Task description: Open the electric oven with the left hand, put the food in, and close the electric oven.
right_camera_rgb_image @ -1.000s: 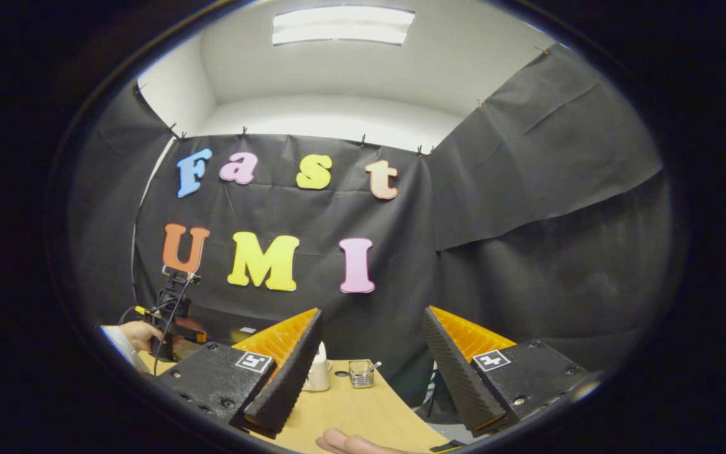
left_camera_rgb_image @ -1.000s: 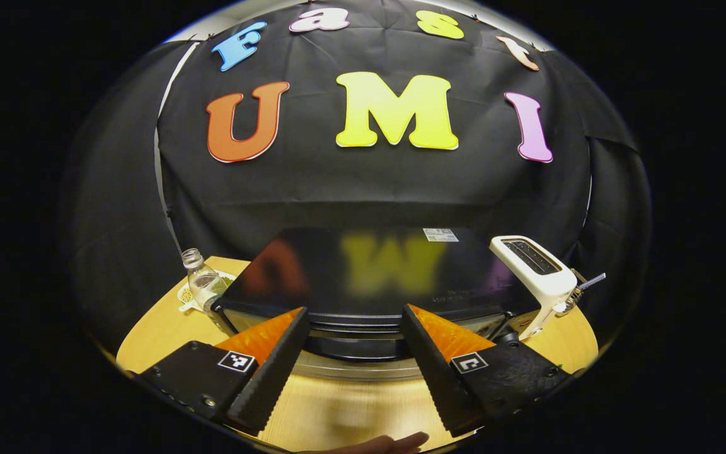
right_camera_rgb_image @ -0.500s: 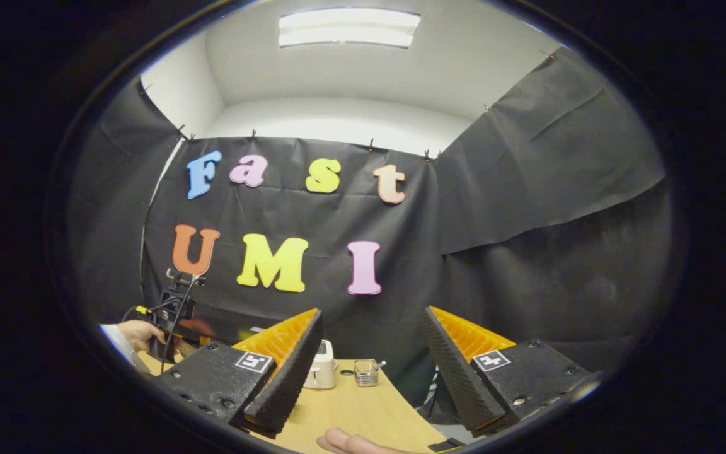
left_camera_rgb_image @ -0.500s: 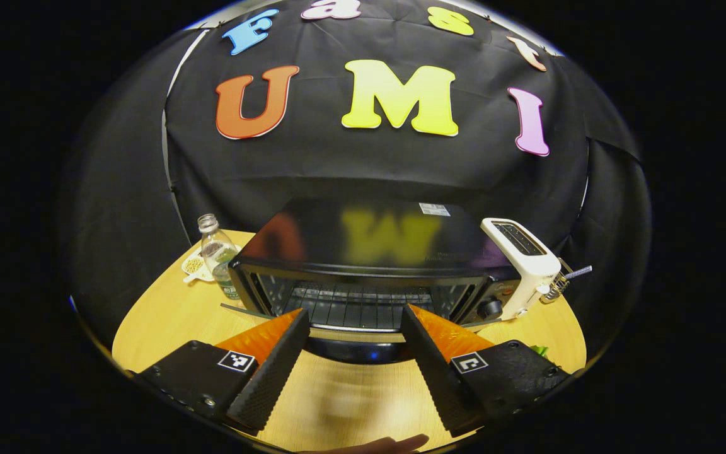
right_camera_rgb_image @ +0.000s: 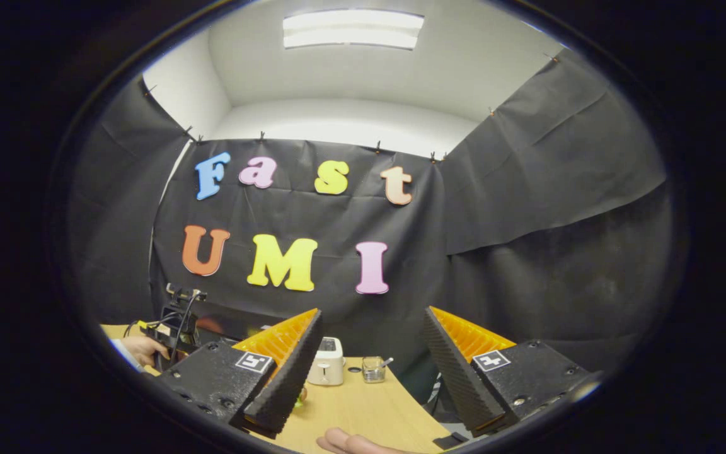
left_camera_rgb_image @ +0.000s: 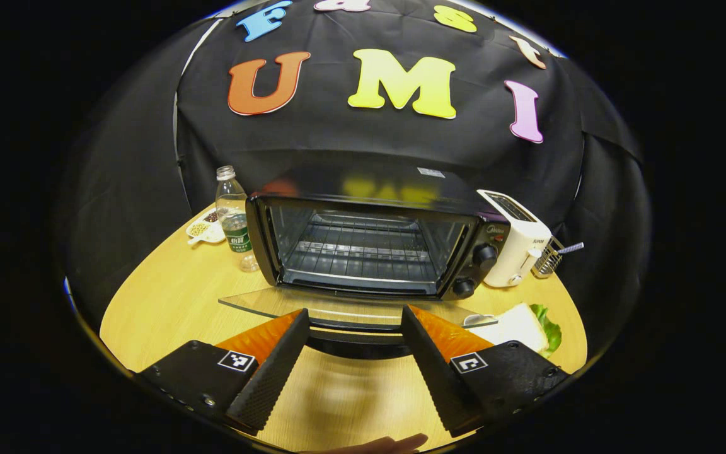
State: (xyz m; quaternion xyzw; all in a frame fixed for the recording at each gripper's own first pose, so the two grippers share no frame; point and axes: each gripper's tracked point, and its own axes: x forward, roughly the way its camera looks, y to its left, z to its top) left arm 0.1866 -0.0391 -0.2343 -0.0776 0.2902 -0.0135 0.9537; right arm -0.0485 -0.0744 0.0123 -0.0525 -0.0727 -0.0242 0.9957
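- Landmark: electric oven point(left_camera_rgb_image: 369, 243), black, standing on the round wooden table point(left_camera_rgb_image: 161, 302) against the booth's back cloth.
- Oven door point(left_camera_rgb_image: 338, 309) is dropped open, glass pane lying roughly flat in front of the cavity; wire rack point(left_camera_rgb_image: 363, 249) visible inside, nothing seen on it.
- Door handle point(left_camera_rgb_image: 353, 343), a dark curved bar, lies at the near edge of the door, between the fingers of the left tongs point(left_camera_rgb_image: 353, 362). Fingers wide apart, not pressing on it; whether either one touches it, cannot tell.
- Two knobs point(left_camera_rgb_image: 483, 255) on the panel right of the oven cavity. Small white sticker on the oven top, too small to read; faint print by the knobs, also unreadable.
- Food: sandwich point(left_camera_rgb_image: 517, 321), white bread with a green leaf, on the table in front of the oven to its right, just beside the door's right corner.
- White toaster point(left_camera_rgb_image: 517, 239) just beside the oven's right side; small wire holder point(left_camera_rgb_image: 549, 258) beyond it.
- Left of the oven: clear bottle point(left_camera_rgb_image: 232, 208) with a green label, print illegible; small white dish point(left_camera_rgb_image: 202, 230) behind it.
- Right tongs point(right_camera_rgb_image: 369, 372) held up well to the right of the oven, fingers spread wide, gripping nothing. Square black-and-white marker tags on both tongs' bodies.
- In the right gripper view, a hand point(right_camera_rgb_image: 142, 347) holds the other gripper near the oven.
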